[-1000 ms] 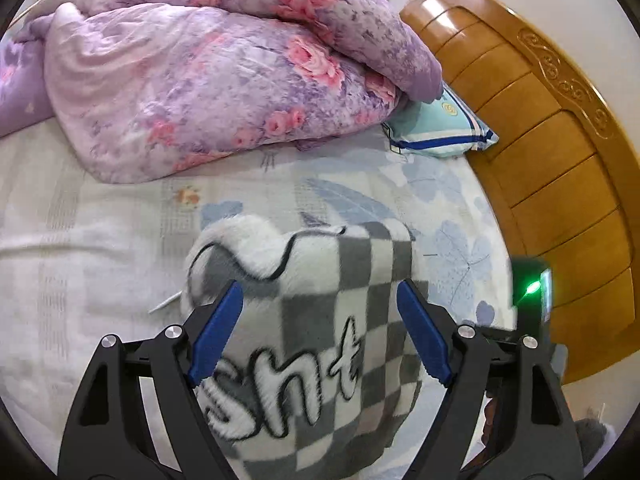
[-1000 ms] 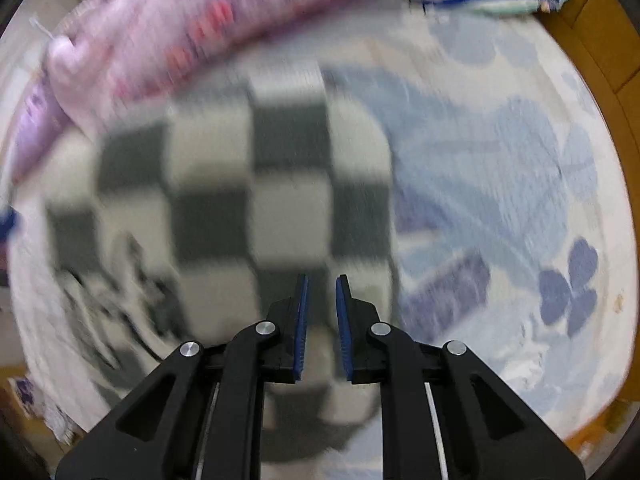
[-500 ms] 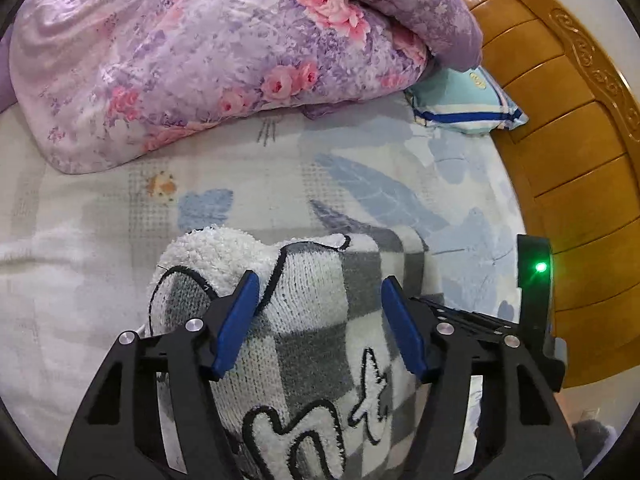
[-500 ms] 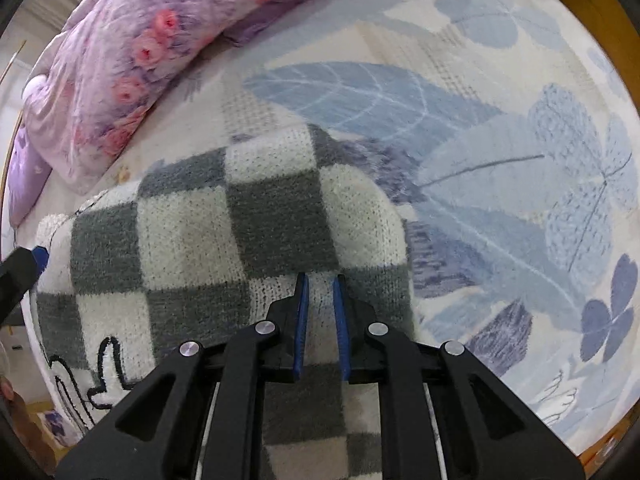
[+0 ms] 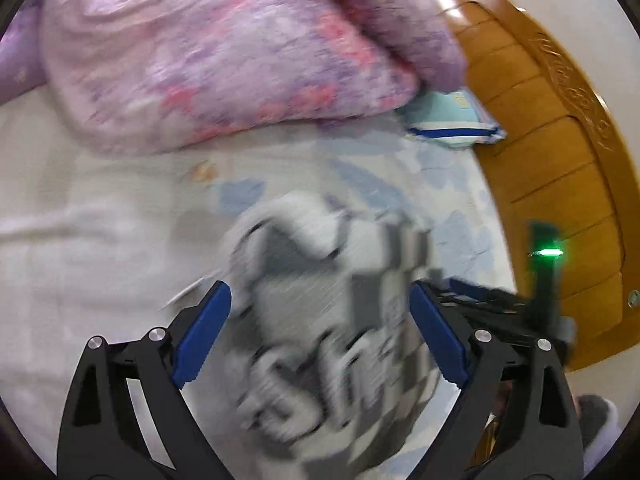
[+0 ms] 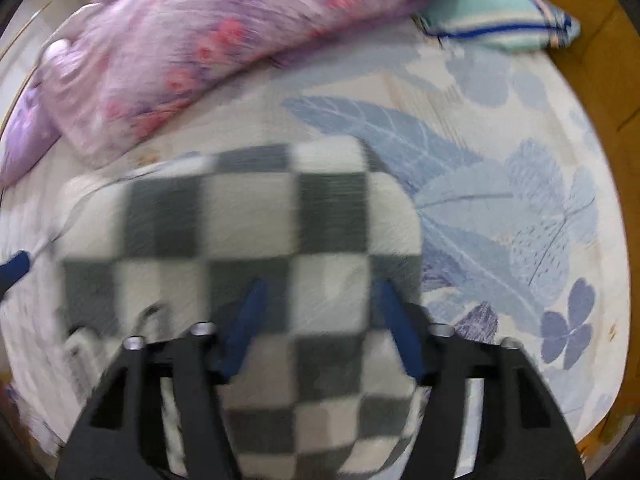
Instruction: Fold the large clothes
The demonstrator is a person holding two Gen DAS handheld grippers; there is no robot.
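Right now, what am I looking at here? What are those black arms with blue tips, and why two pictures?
There is no robot. A person holds a two-finger grasping tool in each hand, and a small wide-angle camera on each one looks forward along its fingers. That is why each picture shows black arms with blue pads at the bottom.

One picture is from the left tool, the other from the right tool. Both look down at a bed with a leaf-print sheet. On it lies a folded grey-and-white checked sweater. Behind it are a purple flowered quilt, a small blue-striped pillow and a wooden headboard.

Nothing is held. Both tools' jaws are opening over the sweater, with the pads clear of it. The pictures are blurred.
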